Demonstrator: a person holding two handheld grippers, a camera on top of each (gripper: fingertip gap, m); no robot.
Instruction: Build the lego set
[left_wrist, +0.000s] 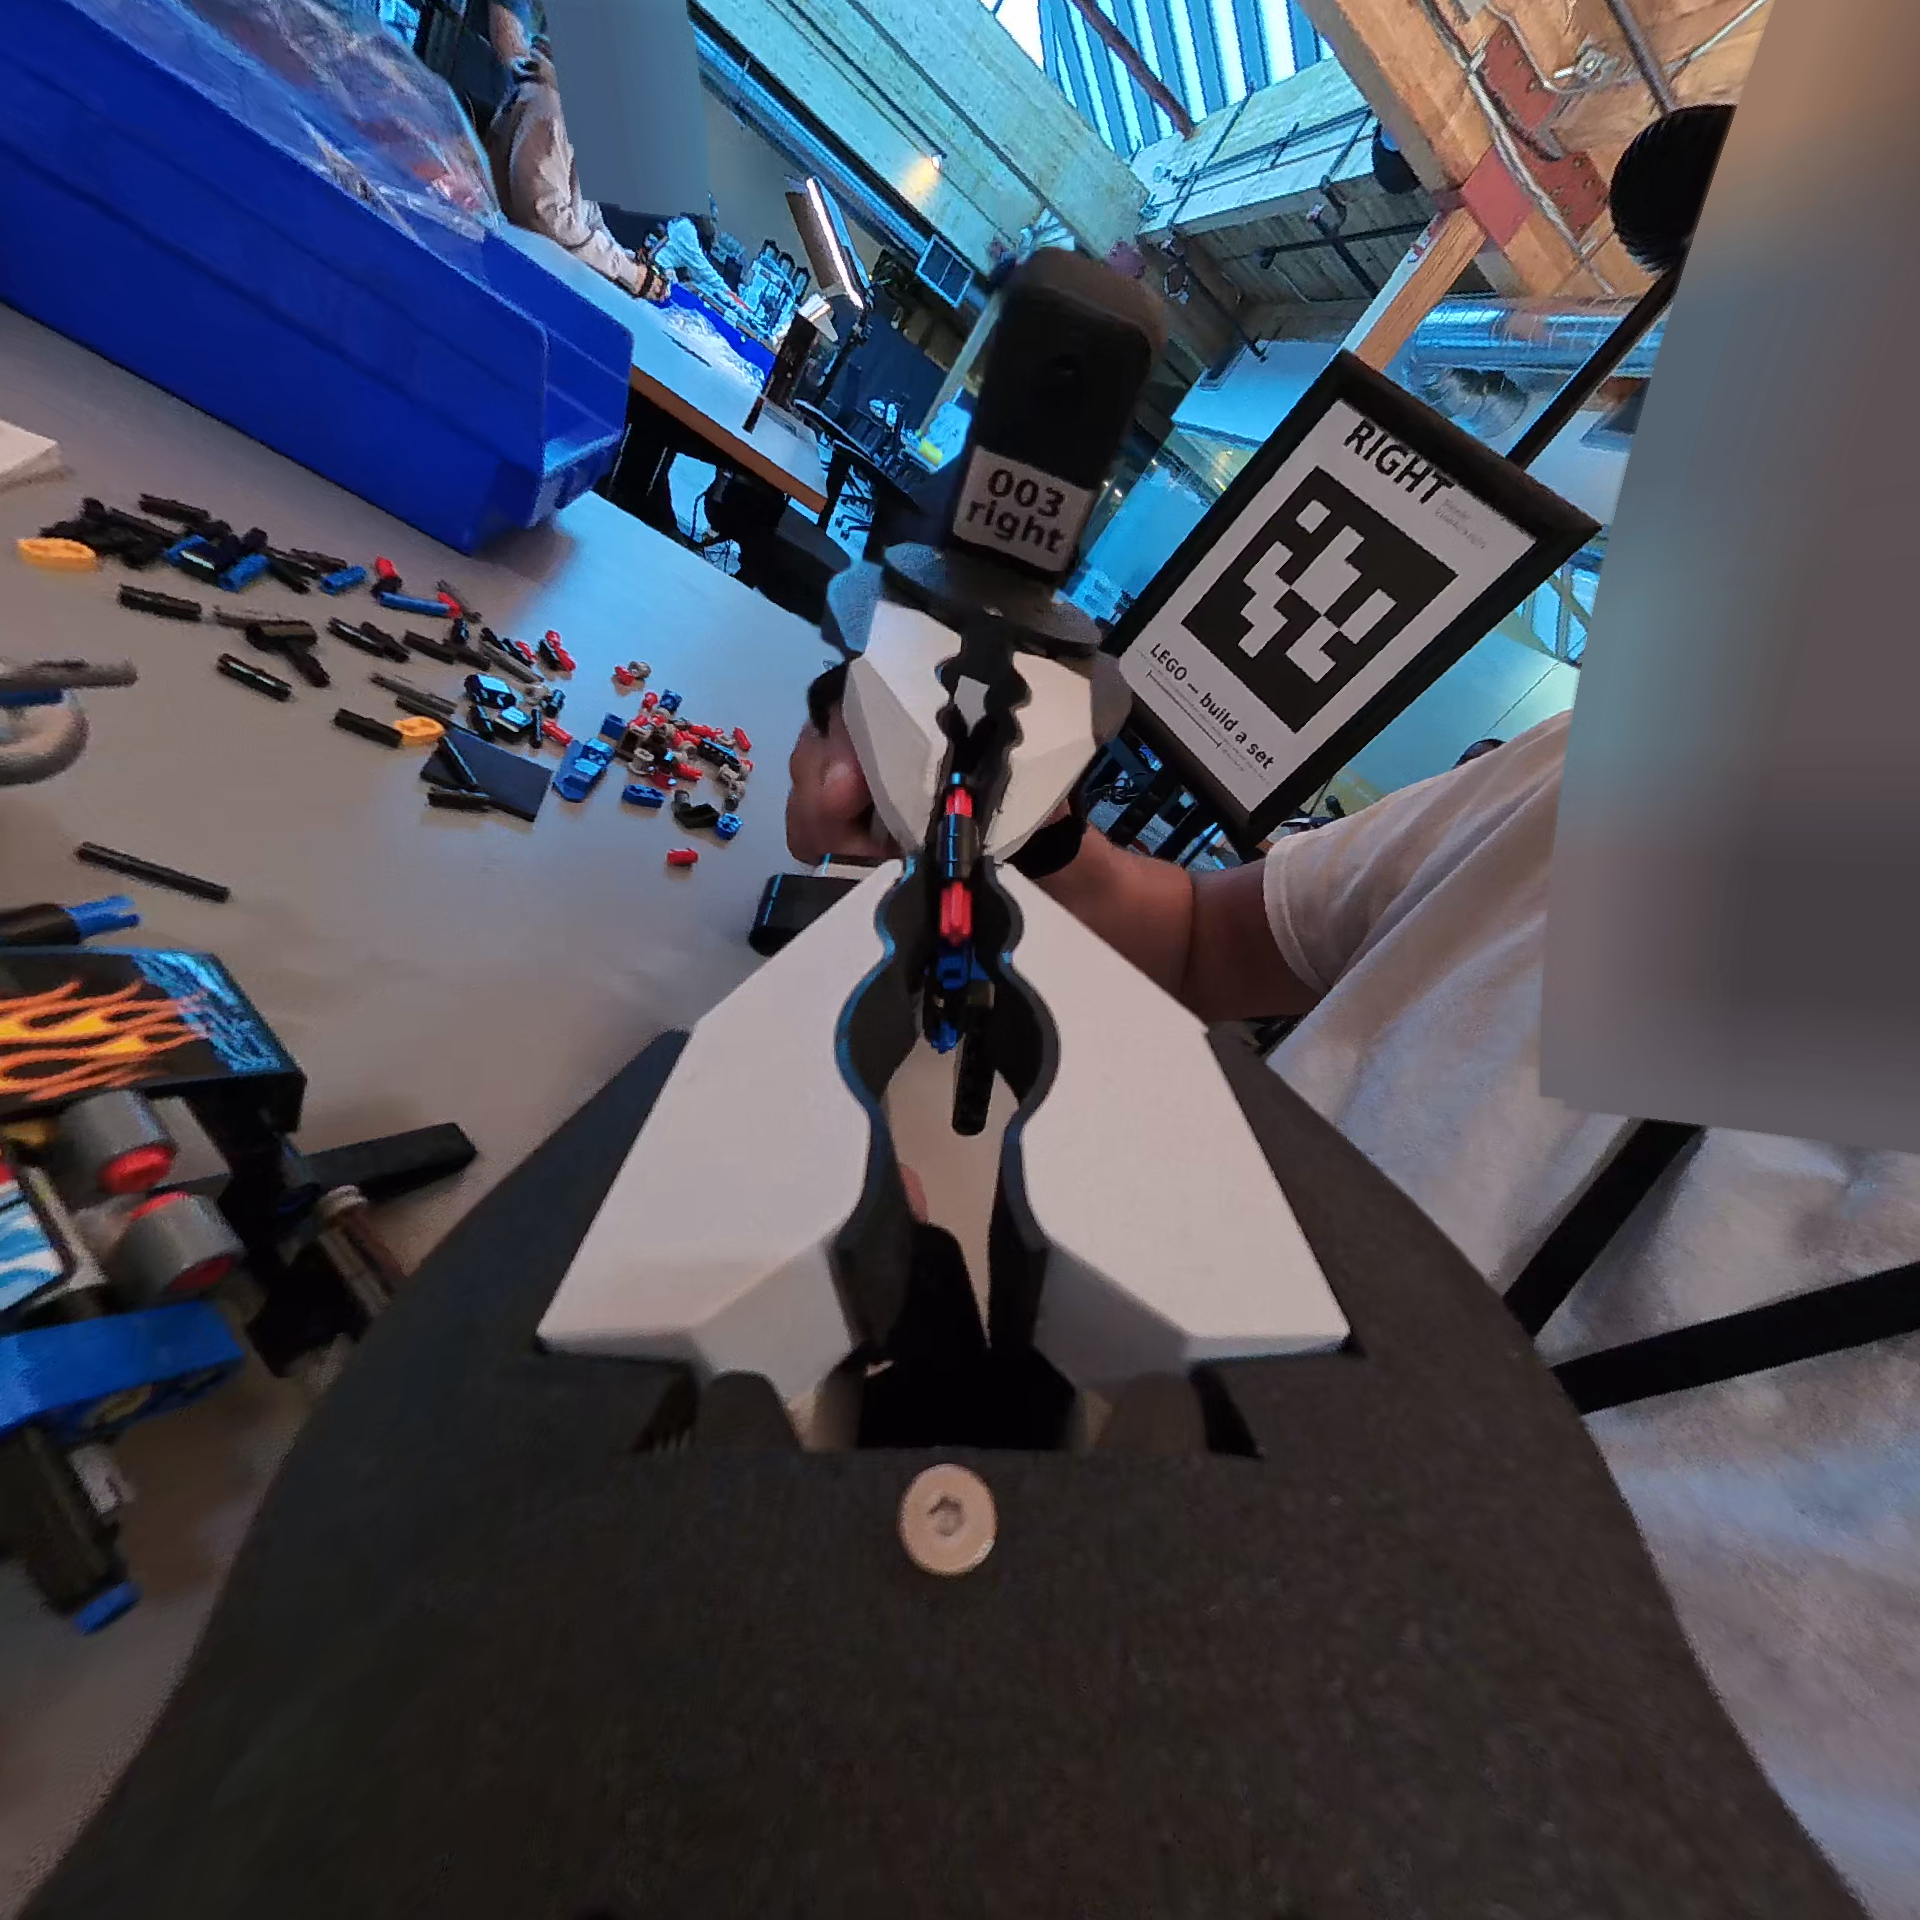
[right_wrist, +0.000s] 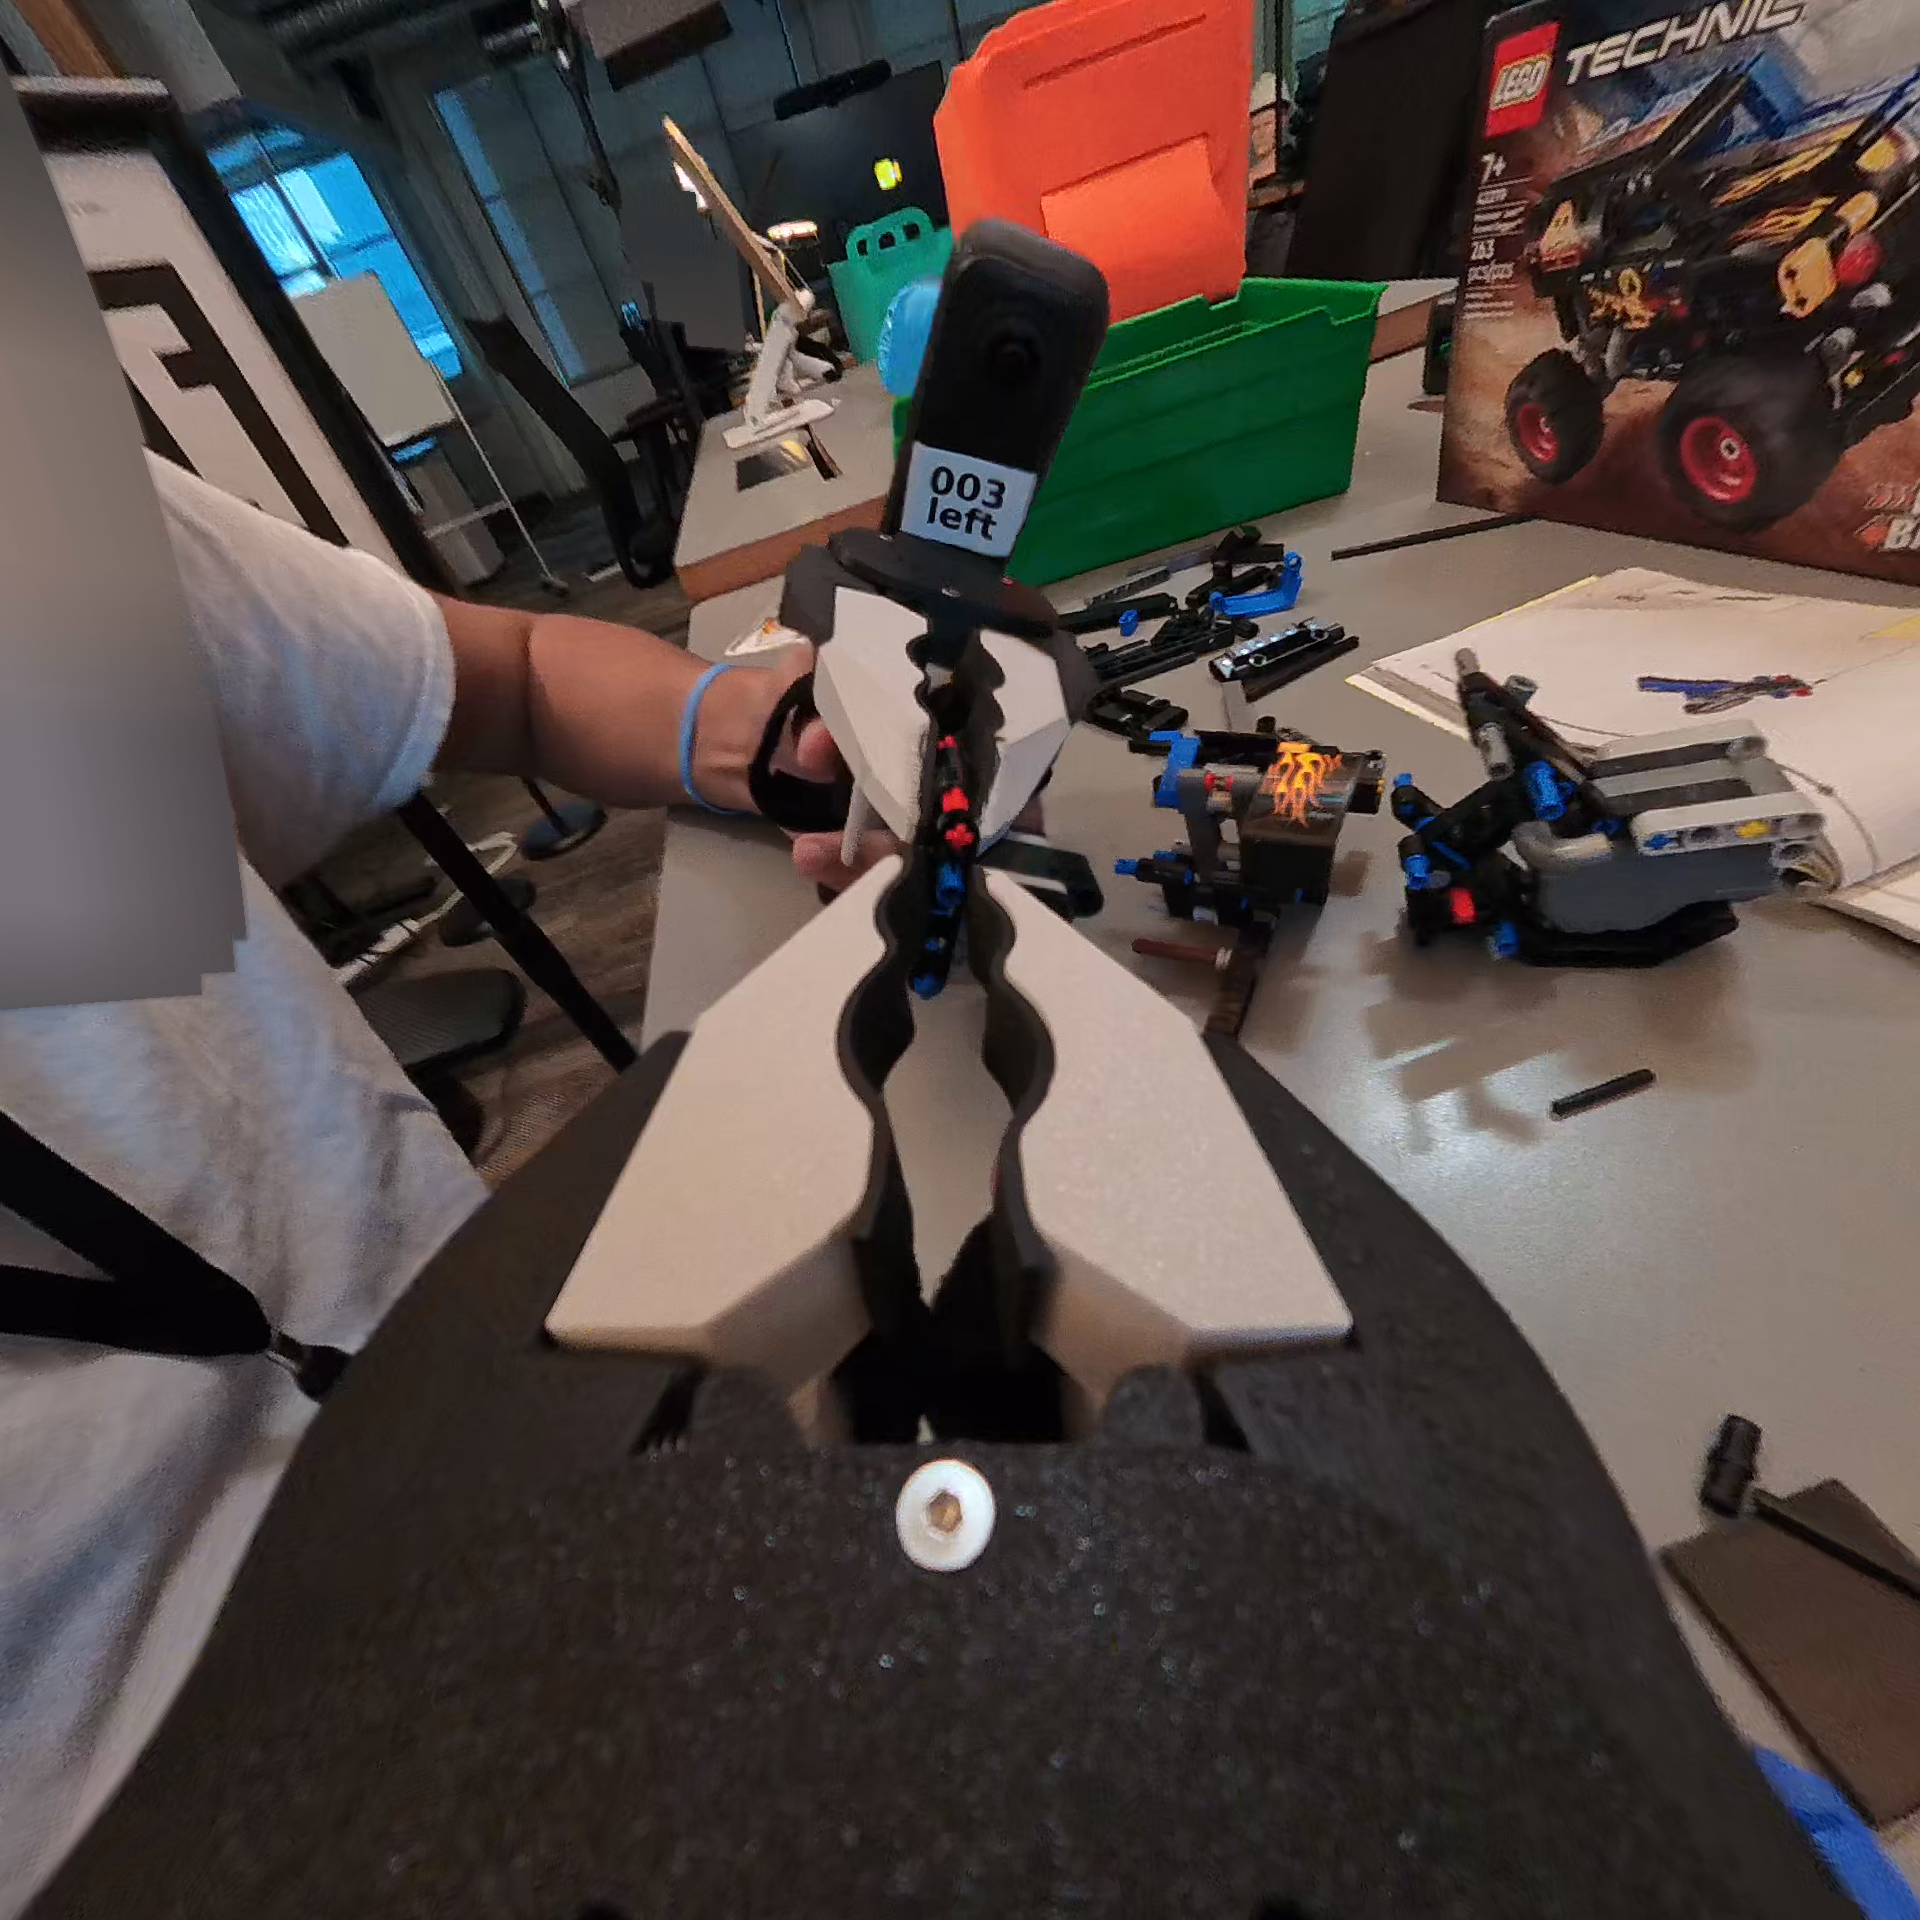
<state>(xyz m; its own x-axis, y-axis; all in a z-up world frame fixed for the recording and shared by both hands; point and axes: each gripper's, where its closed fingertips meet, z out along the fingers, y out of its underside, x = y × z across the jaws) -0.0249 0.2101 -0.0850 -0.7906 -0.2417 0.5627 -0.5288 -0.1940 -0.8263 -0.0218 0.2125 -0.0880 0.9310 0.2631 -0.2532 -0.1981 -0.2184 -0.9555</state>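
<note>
Black beam (left_wrist: 961, 966) studded with red and blue pins; orange flames on a black panel (right_wrist: 1299, 784); green bin (right_wrist: 1195, 436).

Left gripper (left_wrist: 951, 914) and right gripper (right_wrist: 940, 914) face each other tip to tip, jaws nearly closed.

We see two grippers meeting tip to tip above the table edge.

Between the left gripper (left_wrist: 951, 914) and right gripper (right_wrist: 940, 883) runs a pinned beam (left_wrist: 958, 935), held at both ends. In the right wrist view, two part-built assemblies (right_wrist: 1262, 831) (right_wrist: 1621, 842) sit right of the beam on the table (right_wrist: 1455, 1195), a booklet (right_wrist: 1662, 644) behind them and the set box (right_wrist: 1683, 270) farther back.
</note>
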